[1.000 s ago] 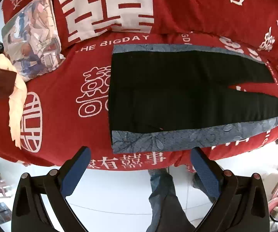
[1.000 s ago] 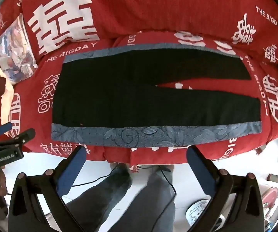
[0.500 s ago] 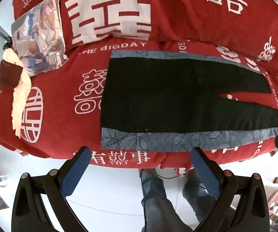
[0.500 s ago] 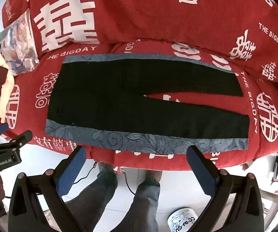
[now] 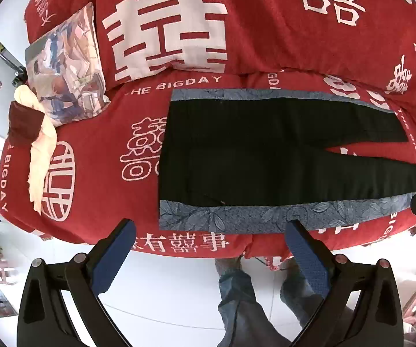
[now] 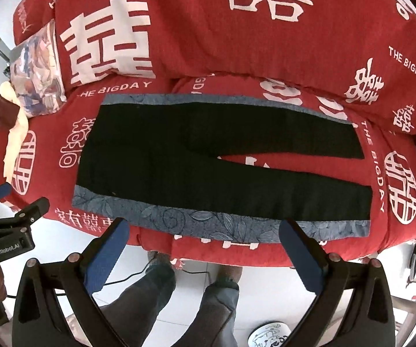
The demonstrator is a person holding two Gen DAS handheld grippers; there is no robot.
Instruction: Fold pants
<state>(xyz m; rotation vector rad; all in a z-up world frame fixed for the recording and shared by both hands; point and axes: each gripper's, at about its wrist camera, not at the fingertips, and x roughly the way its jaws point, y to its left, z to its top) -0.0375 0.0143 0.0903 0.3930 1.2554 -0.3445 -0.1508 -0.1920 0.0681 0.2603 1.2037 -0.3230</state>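
Black pants (image 5: 265, 150) with blue-grey floral side bands lie flat on a red sofa seat, waist to the left and both legs spread to the right; they also show in the right wrist view (image 6: 208, 162). My left gripper (image 5: 210, 231) is open and empty, hovering over the sofa's front edge near the waist end of the near band. My right gripper (image 6: 205, 230) is open and empty, above the near band around mid-leg. The left gripper also shows at the left edge of the right wrist view (image 6: 8, 202).
The red sofa cover (image 5: 92, 173) has white lettering. A printed cushion (image 5: 66, 69) and a cream and maroon cloth (image 5: 37, 138) lie at the left end. White tiled floor (image 5: 164, 289) and the person's legs (image 6: 155, 295) are below. A patterned dish (image 6: 271, 335) sits on the floor.
Both grippers have moved forward toward the sofa's front edge, so the pants' near band now sits just beyond the fingertips. Both stay open.
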